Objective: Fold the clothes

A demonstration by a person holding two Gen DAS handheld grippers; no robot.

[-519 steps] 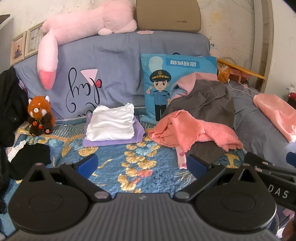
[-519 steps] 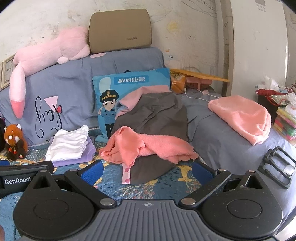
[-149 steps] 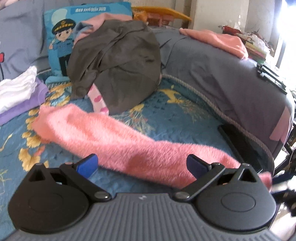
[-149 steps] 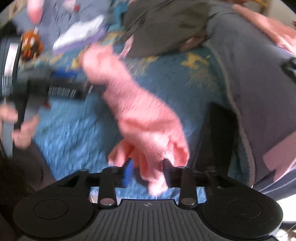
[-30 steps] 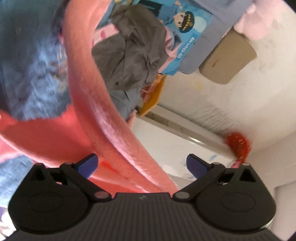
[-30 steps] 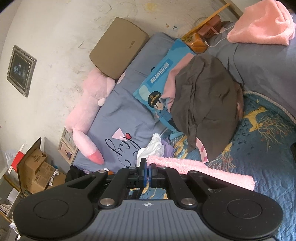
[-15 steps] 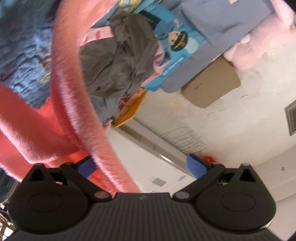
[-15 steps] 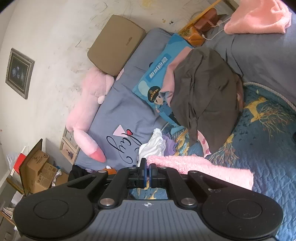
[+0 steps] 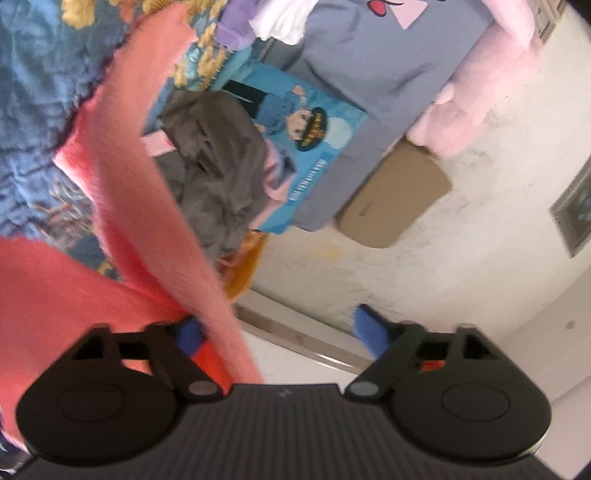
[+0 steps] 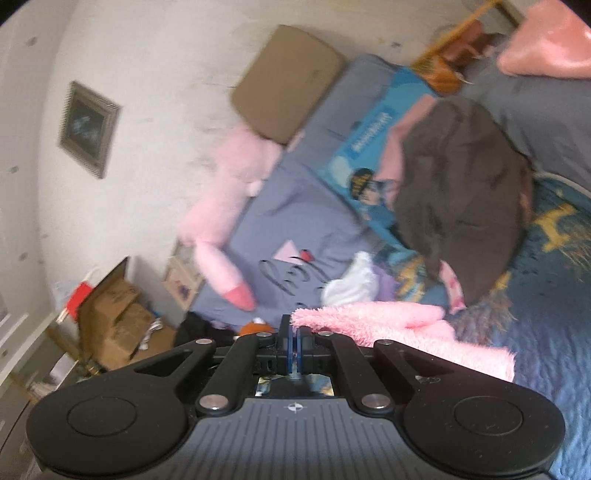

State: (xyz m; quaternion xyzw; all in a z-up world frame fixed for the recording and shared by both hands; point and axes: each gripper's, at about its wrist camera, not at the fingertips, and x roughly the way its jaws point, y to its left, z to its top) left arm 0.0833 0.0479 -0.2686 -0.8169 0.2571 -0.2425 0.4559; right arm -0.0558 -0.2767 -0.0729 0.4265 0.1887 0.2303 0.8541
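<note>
1. Left wrist view: the left tongs (image 9: 280,328) stand wide, their blue pads far apart. The pink fleece garment (image 9: 147,206) hangs in a thick band across the left half of the picture and passes just inside the left-hand pad (image 9: 188,334), touching it; the other pad has only the pale wall behind it. Nothing is pinched between the two.
2. This camera is rolled hard over, so the bed runs up the left edge. The blue floral quilt (image 9: 33,92) fills the upper left. Far beyond the fleece lie a grey garment (image 9: 218,173) heaped on a blue cartoon pillow (image 9: 314,147), and a white and purple folded stack (image 9: 258,18) cut off by the top edge.
3. The fleece hides most of the near bed, and its lower end runs out of the picture at the left. The whole picture is blurred.
4. Right wrist view: the right tongs (image 10: 294,339) are pressed together on a corner of the pink fleece garment (image 10: 388,325), which trails to the right over the quilt (image 10: 554,295).
5. Only this view shows the left side of the room: a cardboard box (image 10: 110,314) on the floor, a framed picture (image 10: 88,129) on the wall, and a long pink plush toy (image 10: 229,192) draped over the grey-blue cover.
6. Blur smears the pillow's print, and the tongs' body hides the near bed.
</note>
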